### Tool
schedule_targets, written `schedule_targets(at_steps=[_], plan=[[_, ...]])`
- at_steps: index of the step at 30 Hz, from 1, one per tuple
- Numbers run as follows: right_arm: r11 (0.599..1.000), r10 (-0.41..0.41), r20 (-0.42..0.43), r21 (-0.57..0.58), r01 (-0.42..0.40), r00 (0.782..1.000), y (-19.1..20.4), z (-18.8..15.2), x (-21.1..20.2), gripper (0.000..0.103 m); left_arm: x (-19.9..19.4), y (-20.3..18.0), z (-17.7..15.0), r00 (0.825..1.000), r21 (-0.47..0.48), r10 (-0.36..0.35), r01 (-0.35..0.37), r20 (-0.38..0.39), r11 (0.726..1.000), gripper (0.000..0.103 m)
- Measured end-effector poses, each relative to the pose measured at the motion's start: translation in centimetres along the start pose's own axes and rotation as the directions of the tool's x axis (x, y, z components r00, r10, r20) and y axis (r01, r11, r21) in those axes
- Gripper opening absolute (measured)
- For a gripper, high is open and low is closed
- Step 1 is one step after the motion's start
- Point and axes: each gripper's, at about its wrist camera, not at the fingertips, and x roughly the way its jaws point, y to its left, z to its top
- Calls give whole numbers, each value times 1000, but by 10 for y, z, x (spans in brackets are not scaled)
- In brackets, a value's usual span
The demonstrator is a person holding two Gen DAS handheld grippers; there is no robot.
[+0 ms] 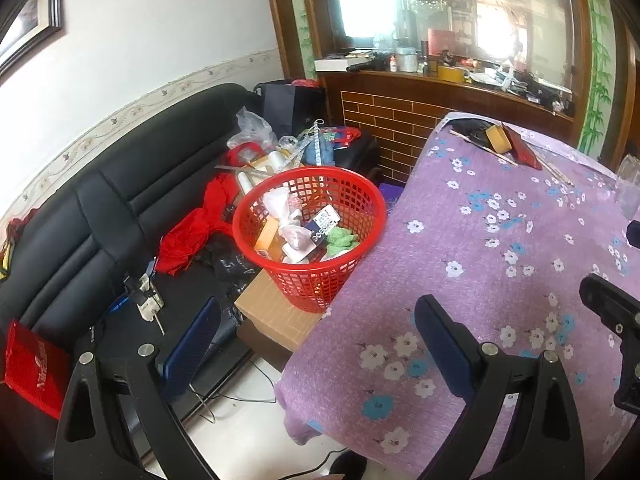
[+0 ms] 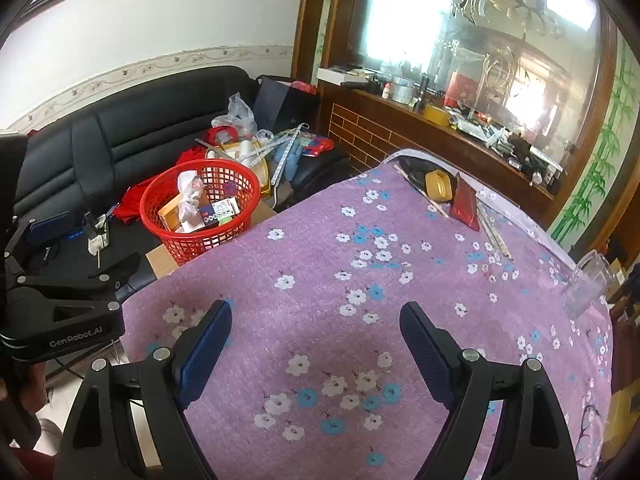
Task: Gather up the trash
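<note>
Both the left tongs (image 1: 316, 340) and the right tongs (image 2: 316, 336) stand wide apart and hold nothing. The red plastic lattice basket (image 1: 362, 196) of trash sits on a brown cardboard box (image 1: 272, 320) just left of the bench (image 2: 400, 280) with its purple flowered cloth. It likely handles light and springy; grip its stiff rim, since the thin mesh may flex.

The basket (image 1: 310, 236) hides most of the box (image 1: 272, 320) under it, and its trash overlaps, so the lower pieces cannot be told. The table (image 2: 320, 264) runs off the right edge. The shelf clutter (image 2: 492, 136) is too small and blurred to name. The picture frame (image 1: 36, 20) is cut at the corner.
</note>
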Motion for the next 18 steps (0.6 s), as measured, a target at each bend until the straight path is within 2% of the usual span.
schedule_targets(at_steps=[18], plan=[[1000,3,-3,-15,-3,1000,4,-2,-9,89,-15,2,-4,999,12,26,-26,30,1000,97]])
